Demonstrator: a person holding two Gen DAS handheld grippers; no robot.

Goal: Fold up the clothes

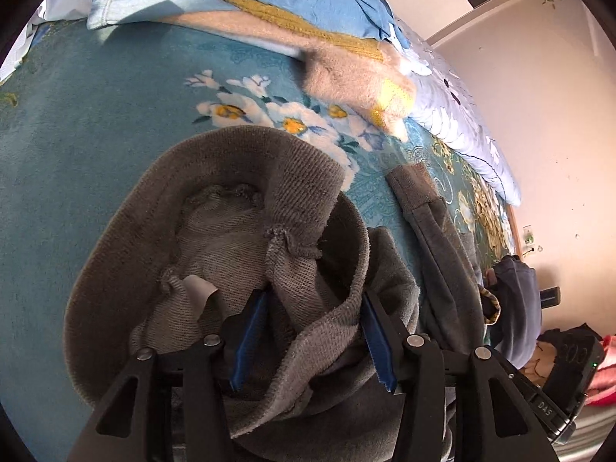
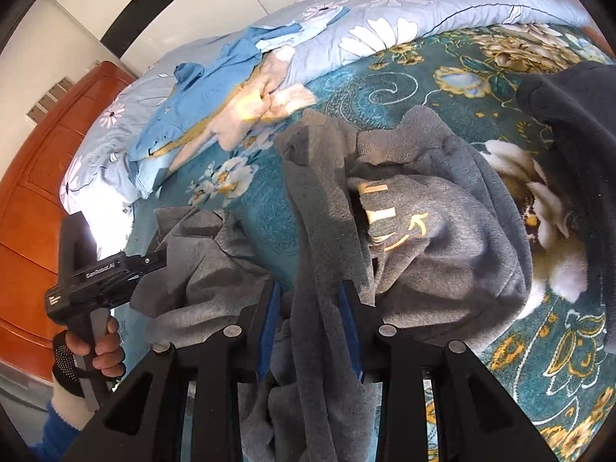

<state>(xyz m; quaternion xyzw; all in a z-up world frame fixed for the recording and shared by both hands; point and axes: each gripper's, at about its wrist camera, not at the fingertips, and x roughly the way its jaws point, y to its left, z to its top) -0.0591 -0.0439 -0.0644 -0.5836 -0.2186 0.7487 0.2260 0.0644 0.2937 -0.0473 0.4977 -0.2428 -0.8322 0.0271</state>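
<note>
Nearest the lens in both views, black tongs with blue-lined fingers grip a grey knitted sweatshirt with a cream printed mark (image 2: pixel 404 211). In the left wrist view the left tongs (image 1: pixel 313 340) have a thick roll of the garment's turned-out edge between the fingers; they look clamped on it, though the bunched cloth leaves them fairly wide. In the right wrist view the right tongs (image 2: pixel 310 329) pinch a hanging strip of the same grey cloth at bottom centre. The sweatshirt is crumpled and partly lifted over the teal flower-patterned bed blanket (image 2: pixel 442 77), inside showing at the hem.

My judgement: the step in hand is sorting the garment out, since it is bunched and not flat. The next move calls for drawing the two held edges apart and laying the cloth smooth on the bed.

Farther off, in the upper left of the right view, a light blue garment (image 2: pixel 200 107) and a beige fluffy one (image 2: pixel 265 96) lie stacked beside a pale daisy-print quilt (image 2: pixel 385 19).
</note>
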